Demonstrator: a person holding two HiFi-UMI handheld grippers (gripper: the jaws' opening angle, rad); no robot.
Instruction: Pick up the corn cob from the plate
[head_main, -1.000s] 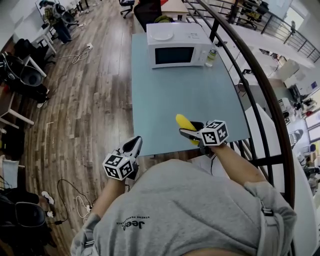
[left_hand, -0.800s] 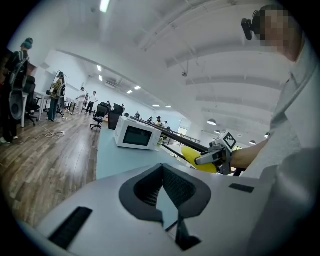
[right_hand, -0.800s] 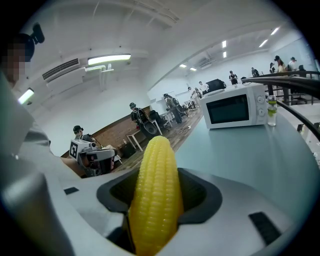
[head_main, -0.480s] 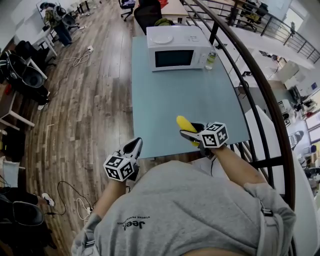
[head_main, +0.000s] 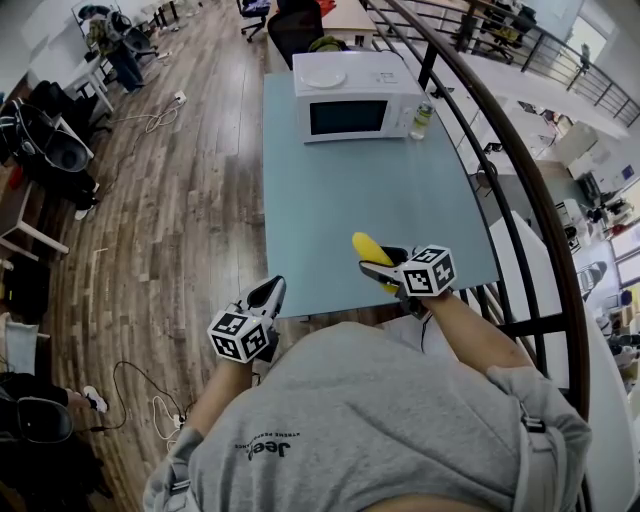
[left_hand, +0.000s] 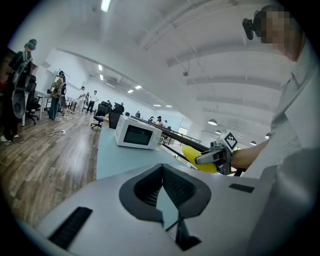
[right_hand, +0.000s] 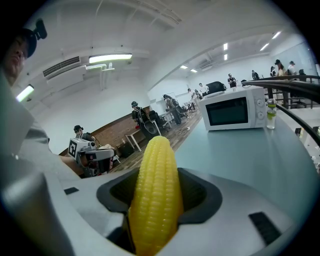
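- The corn cob is clamped between the jaws of the right gripper. It hangs in the air above the near edge of the table.
- No plate is under it. The only white plate I see lies on the microwave, well apart.
- So the picking up seems finished, in my judgement.
- The left gripper has its jaws closed on nothing, beside the table's edge.
- Compared with one second ago, both grippers and the cob keep the same place.
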